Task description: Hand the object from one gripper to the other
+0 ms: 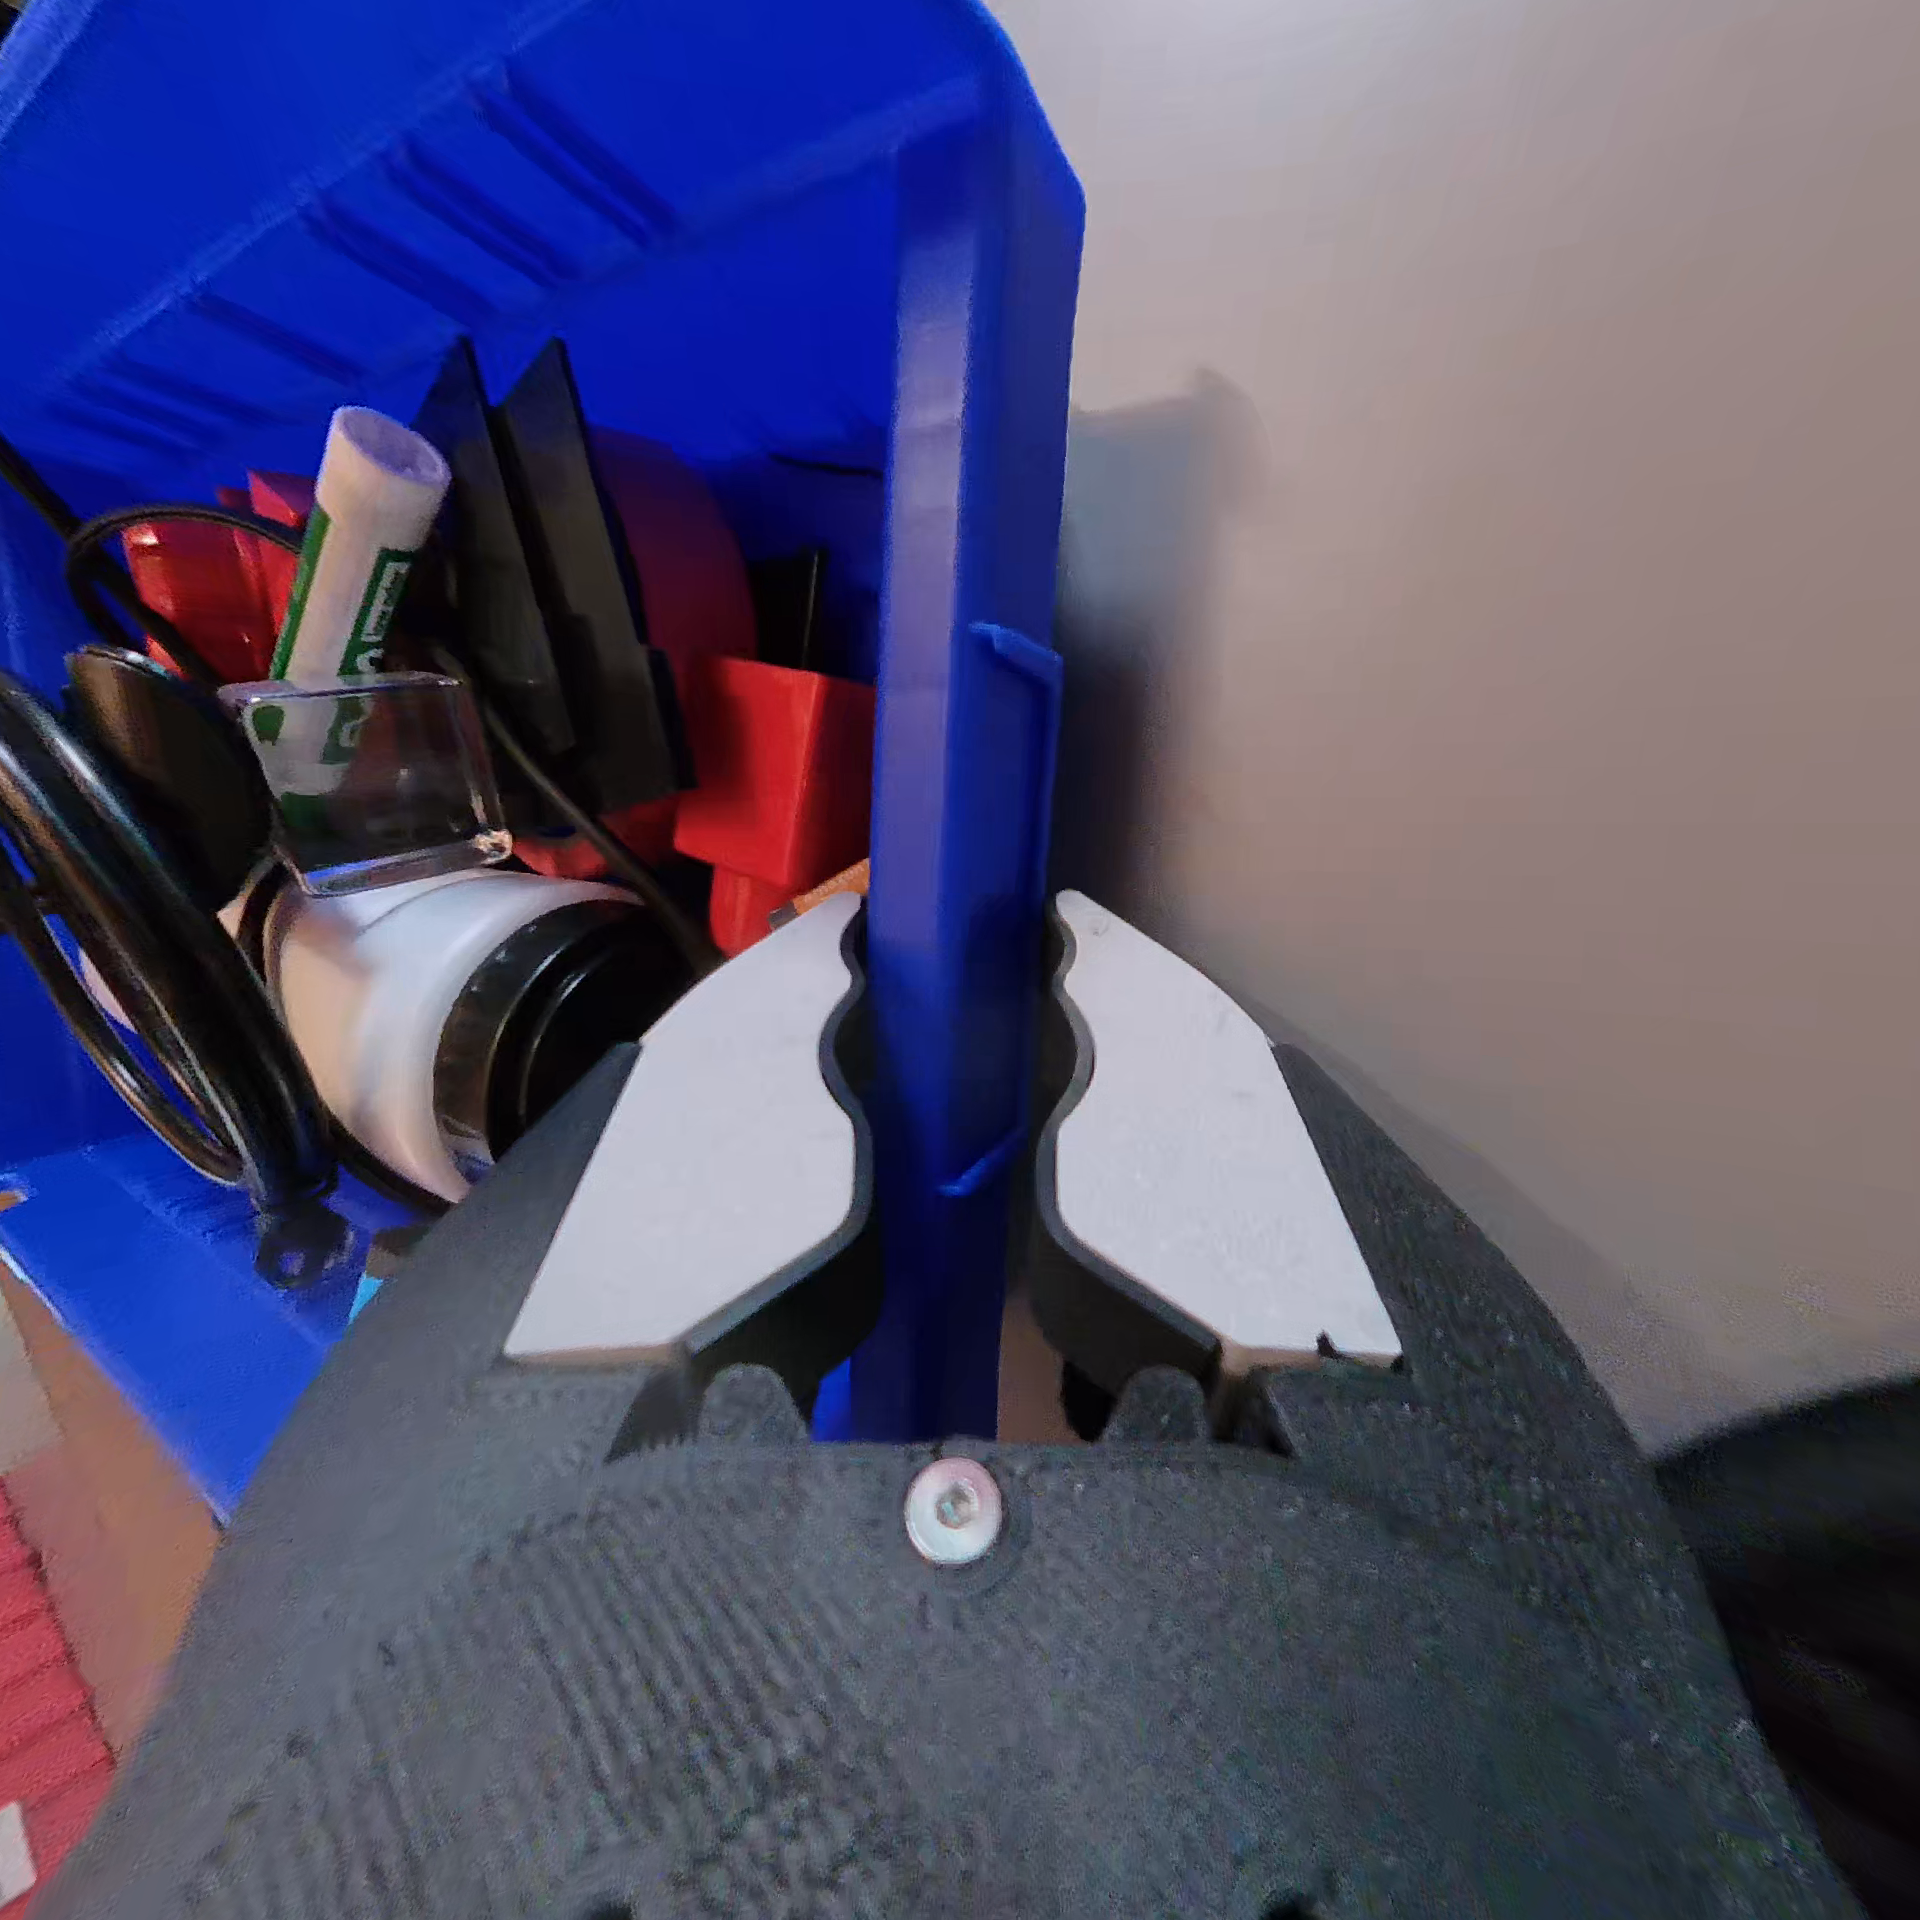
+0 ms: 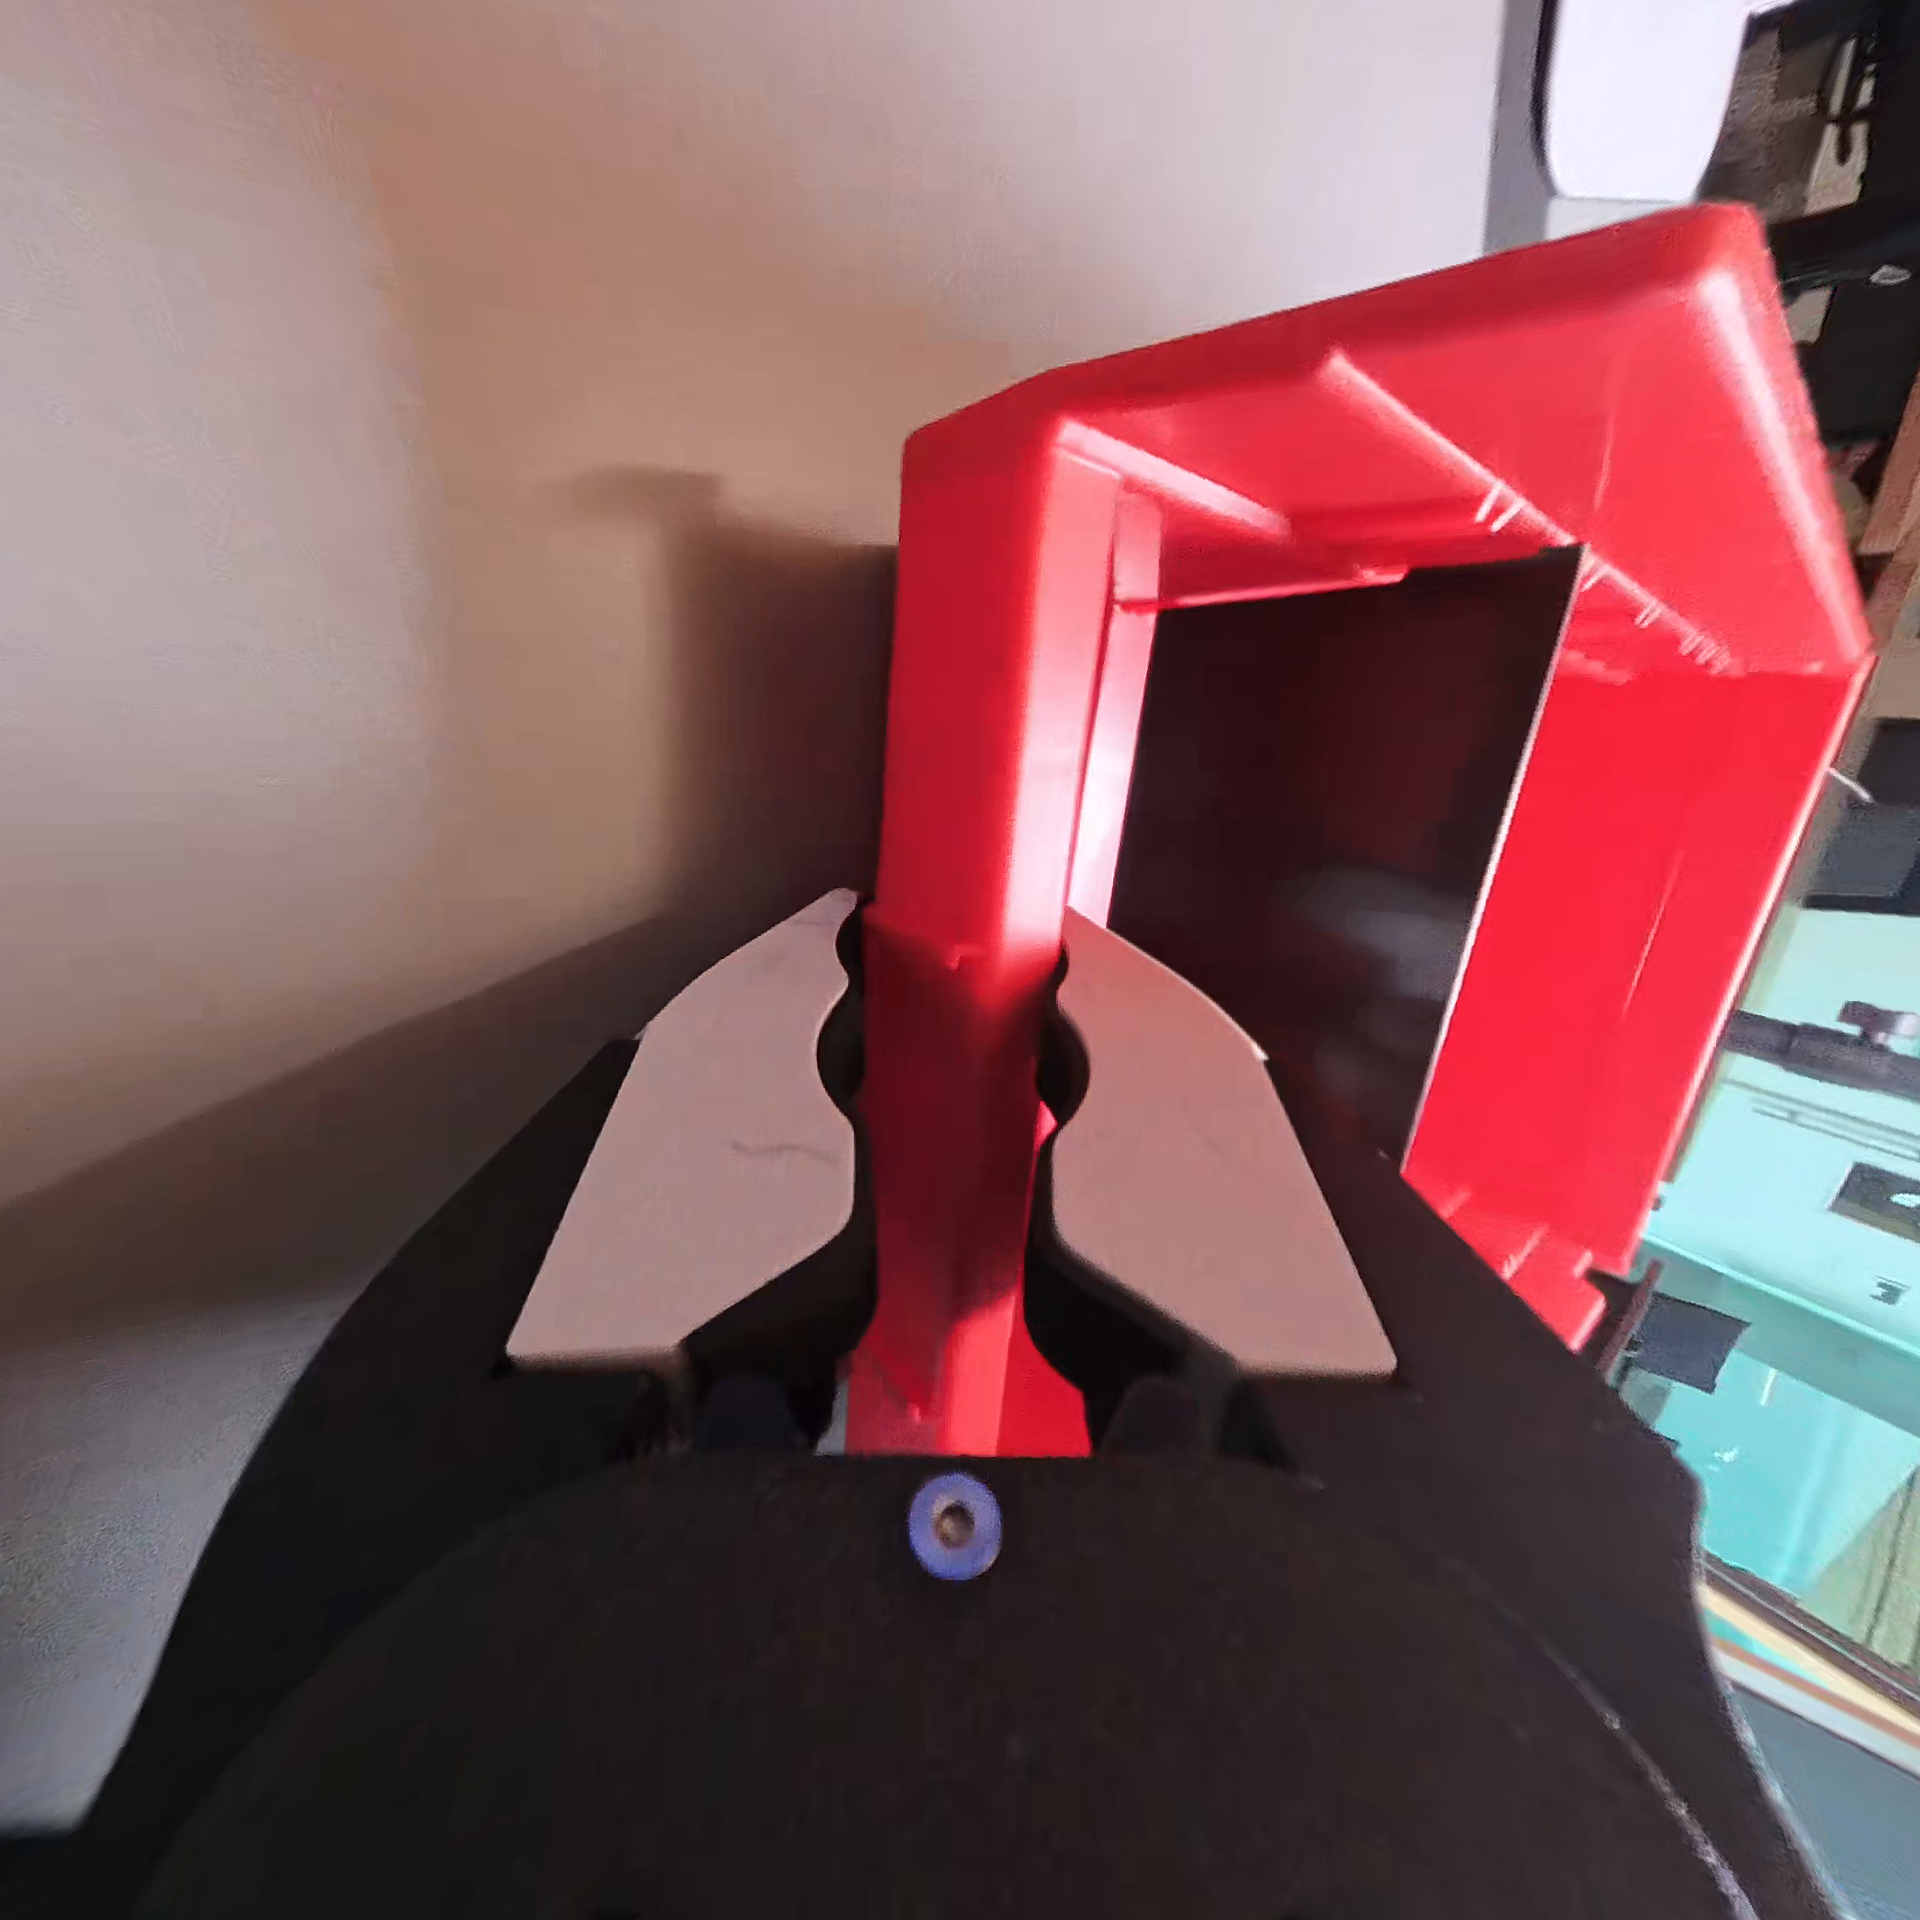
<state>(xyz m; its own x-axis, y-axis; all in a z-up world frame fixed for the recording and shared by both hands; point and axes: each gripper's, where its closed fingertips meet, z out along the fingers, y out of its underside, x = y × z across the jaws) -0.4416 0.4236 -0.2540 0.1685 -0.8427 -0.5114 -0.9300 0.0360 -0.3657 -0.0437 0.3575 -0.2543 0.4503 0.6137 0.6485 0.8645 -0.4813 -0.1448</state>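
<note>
The left hand-held gripper (image 1: 958, 1039) is clamped on the side wall of a blue bin (image 1: 971, 727), one finger inside the bin and one outside, both pressed against the rim; the bin is full of odds and ends. Taking that gripped wall as the landmark: just inside it lies a red plastic block (image 1: 774, 769); farther in, a white container with a black cap (image 1: 416, 1029) lies on its side, with a clear plastic piece (image 1: 374, 769) above it and a white-and-green marker (image 1: 358, 540) standing tilted behind; black cables (image 1: 156, 987) loop at the far side of the bin from the wall; flat black pieces (image 1: 551, 582) lean between the marker and the wall. Outside the wall is a pale, plain wall surface (image 1: 1507, 520).

The right hand-held gripper (image 2: 956, 1039) is closed tight on the rim of a red bin (image 2: 1558, 727), whose dark open mouth faces the camera; past the red bin's far side sits a pale green surface (image 2: 1787, 1195).
</note>
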